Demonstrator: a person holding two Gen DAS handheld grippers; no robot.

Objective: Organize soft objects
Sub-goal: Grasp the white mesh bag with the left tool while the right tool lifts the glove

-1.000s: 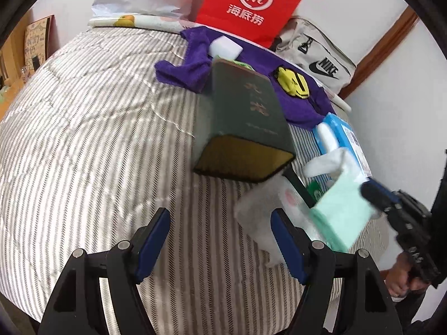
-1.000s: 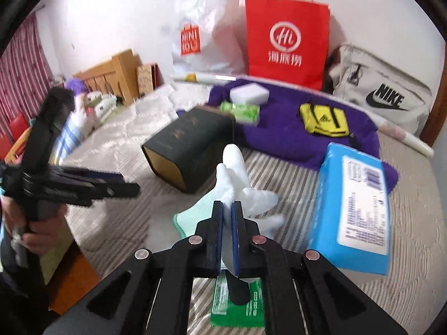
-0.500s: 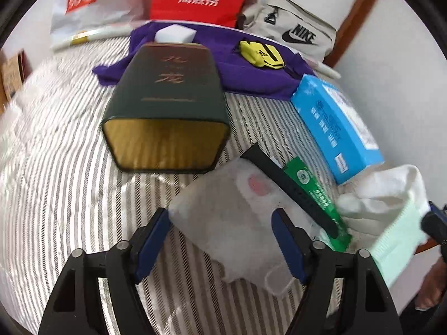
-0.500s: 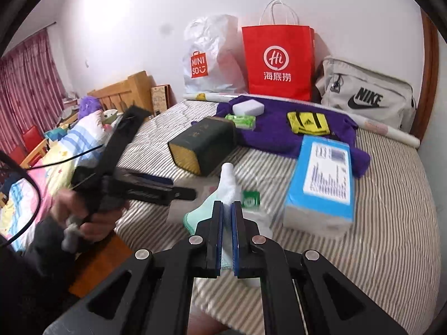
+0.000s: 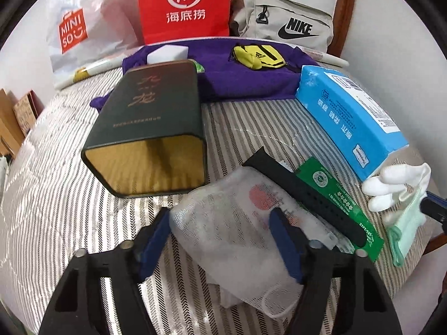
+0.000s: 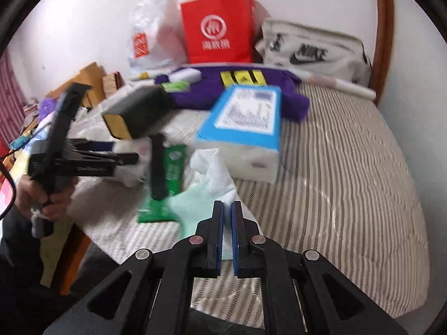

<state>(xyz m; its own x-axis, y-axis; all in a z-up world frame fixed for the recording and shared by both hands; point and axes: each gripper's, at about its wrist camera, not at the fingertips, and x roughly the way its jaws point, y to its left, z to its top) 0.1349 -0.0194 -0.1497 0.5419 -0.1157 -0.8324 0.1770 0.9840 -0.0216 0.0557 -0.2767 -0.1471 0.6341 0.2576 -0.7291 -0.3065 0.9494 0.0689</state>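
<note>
Left wrist view: the left gripper (image 5: 220, 240) is held low over the striped bed (image 5: 56, 209), fingers wide apart, set either side of a white mesh pouch (image 5: 232, 234); no squeeze is seen yet. A dark green box (image 5: 151, 134) lies on its side just beyond the pouch, its open mouth turned toward the camera; the gold lining is visible and nothing is seen inside. A black strap (image 5: 304, 195) rests across a green packet (image 5: 338, 203), both touching the pouch's right edge. A blue tissue pack (image 5: 349, 114) lies beyond them. At the far right a white glove (image 5: 396, 184) and a pale green cloth (image 5: 405, 229) hang together.

Right wrist view, blurred: the right gripper (image 6: 227, 234) is closed on the glove (image 6: 215, 173) and green cloth (image 6: 192, 206), fingers nearly together; whether the bundle is lifted clear of the bed or still resting on it cannot be told with certainty.

Progress, judged: early. Nothing has been put into the box; pouch, glove and cloth remain outside it. A purple towel (image 5: 251, 81) with a yellow pouch (image 5: 259, 55) on it lies untouched at the back
</note>
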